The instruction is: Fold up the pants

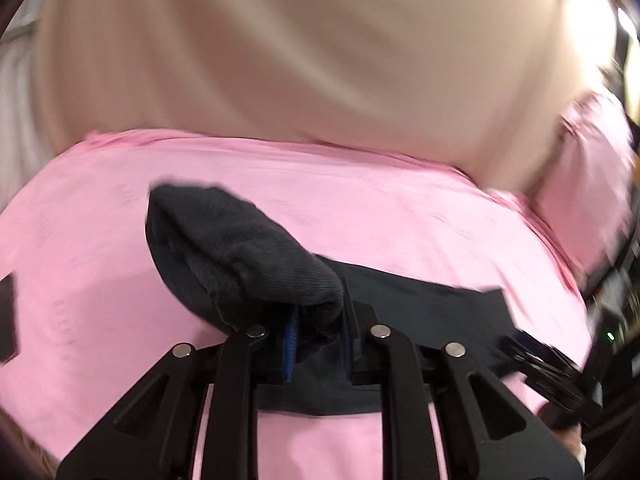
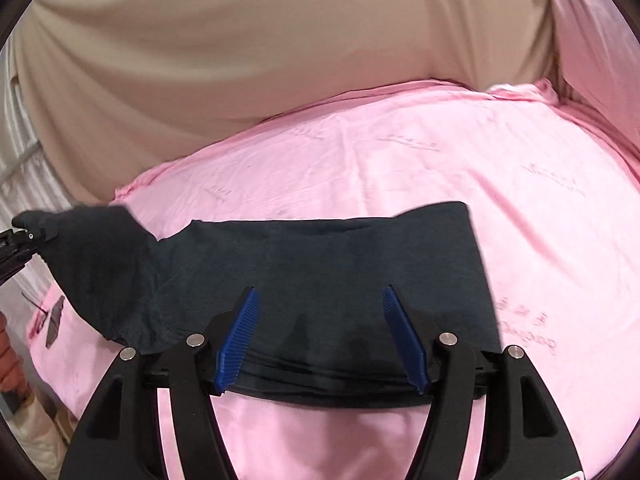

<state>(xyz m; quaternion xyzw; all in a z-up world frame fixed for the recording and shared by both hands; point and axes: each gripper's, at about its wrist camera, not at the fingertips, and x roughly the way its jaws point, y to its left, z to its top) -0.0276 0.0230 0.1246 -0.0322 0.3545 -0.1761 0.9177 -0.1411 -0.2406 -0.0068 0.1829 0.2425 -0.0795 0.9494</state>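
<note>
Left claw (image 1: 320,344) clamped on dark pants (image 2: 320,272), lifting one end to fold over; right claw (image 2: 320,332) spread, empty above pink sheet (image 2: 440,168).

**Pink sheet and beige drape framed the work surface**

A pink sheet (image 2: 400,168) covered the surface, lightly creased and printed with faint, unreadable lettering. Its far edge was bunched into a thin ridge. Behind it, a beige cloth (image 2: 240,60) hung in soft folds across the far side. At far right, a pink satin-like fabric (image 2: 592,40) draped downward. Near the left edge, a small dark flat object (image 2: 54,322) lay on the sheet; what it was could not be told.
</note>
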